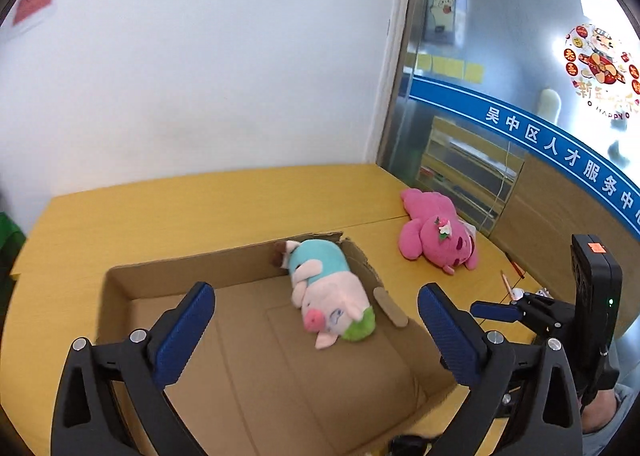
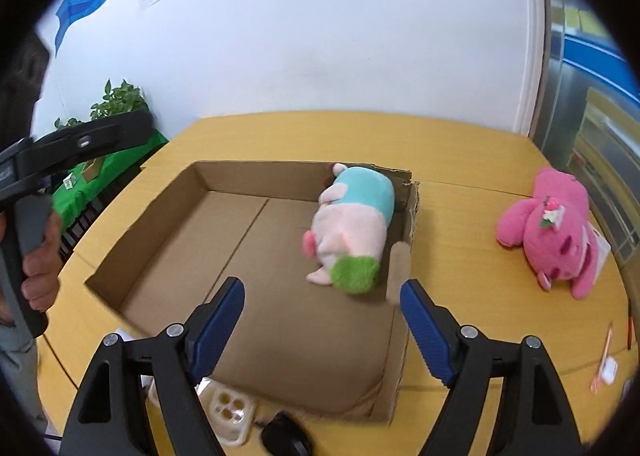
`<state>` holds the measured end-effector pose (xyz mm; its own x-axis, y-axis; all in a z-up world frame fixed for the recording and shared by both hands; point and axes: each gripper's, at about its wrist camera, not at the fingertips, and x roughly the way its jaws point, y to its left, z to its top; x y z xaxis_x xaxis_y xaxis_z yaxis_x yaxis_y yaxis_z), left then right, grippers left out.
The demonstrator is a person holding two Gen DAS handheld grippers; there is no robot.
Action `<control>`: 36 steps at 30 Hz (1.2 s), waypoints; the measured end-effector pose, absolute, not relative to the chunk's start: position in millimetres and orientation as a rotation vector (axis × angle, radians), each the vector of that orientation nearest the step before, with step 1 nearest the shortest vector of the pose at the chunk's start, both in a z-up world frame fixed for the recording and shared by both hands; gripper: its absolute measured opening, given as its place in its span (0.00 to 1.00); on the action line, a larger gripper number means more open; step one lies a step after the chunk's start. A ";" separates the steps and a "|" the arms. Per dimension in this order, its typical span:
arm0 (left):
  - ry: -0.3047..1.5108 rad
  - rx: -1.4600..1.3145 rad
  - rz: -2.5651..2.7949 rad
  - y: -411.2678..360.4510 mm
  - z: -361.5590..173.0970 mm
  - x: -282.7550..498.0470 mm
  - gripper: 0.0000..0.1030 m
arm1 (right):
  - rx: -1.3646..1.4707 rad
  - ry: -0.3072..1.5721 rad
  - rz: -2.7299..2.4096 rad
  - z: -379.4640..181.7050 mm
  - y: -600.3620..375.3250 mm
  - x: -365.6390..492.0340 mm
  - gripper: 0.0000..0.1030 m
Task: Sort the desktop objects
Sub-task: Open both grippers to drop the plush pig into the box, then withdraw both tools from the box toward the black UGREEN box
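From the left wrist we are looking forward and down, close over the near edge of the cardboard box point(image 1: 248, 356), facing the white wall point(image 1: 200, 56) and a glass partition point(image 1: 500, 76) to the right. From the right wrist we are facing the same wall, slightly farther back. Both views are sharing the box, the yellow table point(image 2: 460, 256) and both plush toys.

We see the pig toy point(image 2: 349, 230) in the box point(image 2: 168, 224), the bear toy point(image 2: 554, 232) on the table point(image 2: 452, 256) to its right.
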<state>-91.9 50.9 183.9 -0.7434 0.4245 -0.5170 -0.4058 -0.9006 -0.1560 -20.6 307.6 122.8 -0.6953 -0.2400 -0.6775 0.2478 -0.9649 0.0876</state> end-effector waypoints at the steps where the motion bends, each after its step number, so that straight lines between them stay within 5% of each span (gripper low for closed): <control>1: -0.036 -0.761 2.603 44.0 184.9 -75.8 1.00 | 1.060 -0.003 -2.670 119.8 300.6 -8.1 0.78; 6: 0.095 -0.664 2.778 26.5 176.9 5.8 1.00 | 1.037 -0.182 -2.626 104.7 287.7 38.2 0.78; 16: 0.069 -0.593 2.835 12.1 156.8 88.0 1.00 | 0.905 0.003 -2.722 123.2 248.9 94.1 0.78; 30: -0.116 -0.646 2.849 2.2 136.9 74.0 1.00 | 0.906 0.025 -2.765 108.3 255.0 67.3 0.78; 36: -0.063 -0.698 2.898 12.6 126.4 67.3 1.00 | 0.943 0.013 -2.783 94.8 276.4 58.8 0.78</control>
<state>67.3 12.6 126.4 -0.8784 0.1649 -0.4486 -0.1454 -0.9863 -0.0778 58.8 276.4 94.8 -0.7756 -0.1885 -0.6024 0.1940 -0.9794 0.0567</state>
